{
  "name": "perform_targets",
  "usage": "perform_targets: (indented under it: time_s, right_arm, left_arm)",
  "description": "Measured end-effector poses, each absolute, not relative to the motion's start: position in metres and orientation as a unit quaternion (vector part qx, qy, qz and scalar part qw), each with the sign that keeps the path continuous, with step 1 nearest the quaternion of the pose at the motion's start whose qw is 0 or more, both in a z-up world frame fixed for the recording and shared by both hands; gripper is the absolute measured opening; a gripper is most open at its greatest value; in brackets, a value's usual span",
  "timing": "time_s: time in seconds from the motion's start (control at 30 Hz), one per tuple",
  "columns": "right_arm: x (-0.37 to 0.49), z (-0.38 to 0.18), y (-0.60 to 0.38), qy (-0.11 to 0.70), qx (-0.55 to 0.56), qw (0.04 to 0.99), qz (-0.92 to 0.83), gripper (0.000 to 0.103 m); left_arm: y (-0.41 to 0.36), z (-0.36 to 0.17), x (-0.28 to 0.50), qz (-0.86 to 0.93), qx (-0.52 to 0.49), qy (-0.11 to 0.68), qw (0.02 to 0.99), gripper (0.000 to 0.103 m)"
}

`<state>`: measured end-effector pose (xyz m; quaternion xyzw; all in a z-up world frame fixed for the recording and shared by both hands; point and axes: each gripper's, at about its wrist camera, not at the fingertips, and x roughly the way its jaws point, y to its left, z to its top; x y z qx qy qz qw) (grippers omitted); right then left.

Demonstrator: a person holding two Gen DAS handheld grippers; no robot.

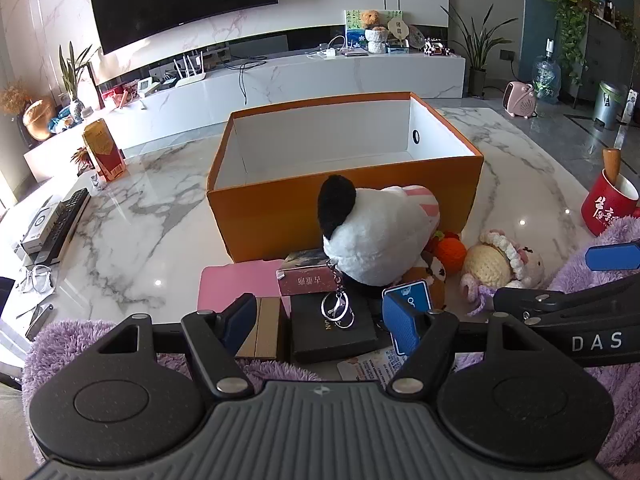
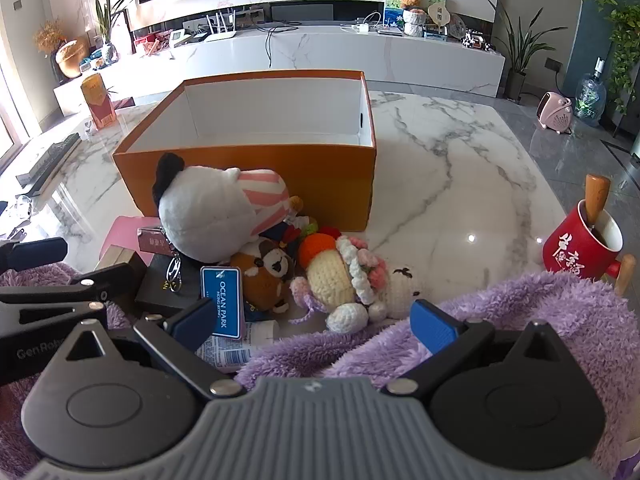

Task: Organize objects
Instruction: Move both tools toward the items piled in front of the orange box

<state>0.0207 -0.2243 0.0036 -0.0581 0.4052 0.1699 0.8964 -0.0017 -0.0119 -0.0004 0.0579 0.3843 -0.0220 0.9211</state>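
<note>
1. The orange box (image 1: 344, 200) stands open and empty on the marble surface (image 1: 132, 216); nothing has gone into it yet, so the sorting is judged to be at its start.
2. The things to organize lie heaped just in front of the box's near wall: a white plush with a black ear (image 2: 208, 216) leaning against that wall, a brown plush animal (image 2: 266, 272), a crocheted doll (image 2: 340, 276), a blue Ocean Park tag (image 2: 222, 304), a black box (image 1: 332, 328) with a key ring (image 1: 338, 308) lying on it, a dark red booklet (image 1: 304, 280) and a pink card (image 1: 236, 284).
3. The left tool (image 1: 322, 316) hangs spread wide over the black box and key ring, gripping nothing.
4. The right tool (image 2: 314, 318) is likewise released, fully spread, above a purple fleece (image 2: 480, 320) near the doll.
5. Risk: the two tools sit close together, the left one's frame showing in the right wrist view, so a reach toward the same pile could knock them together.
6. Risk: the key ring seems chained to the white plush; lifting either could drag the other and scatter the heap.
7. Risk: the fleece lies directly under the right tool and could be pinched along with a toy.
8. Risk: the red mug (image 2: 582, 244) stands near the right side, so a wide swing could tip it.
</note>
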Motion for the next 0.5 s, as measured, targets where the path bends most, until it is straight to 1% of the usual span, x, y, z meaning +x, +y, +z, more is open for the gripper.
perform_targets:
  time_s: [0.5]
  right_arm:
    - [0.0248, -0.002, -0.2233, 0.409, -0.059, 0.895, 0.17, 0.102]
  left_arm:
    - [-0.0109, 0.0008, -0.001, -0.022, 0.059, 0.384, 0.921, 0.083]
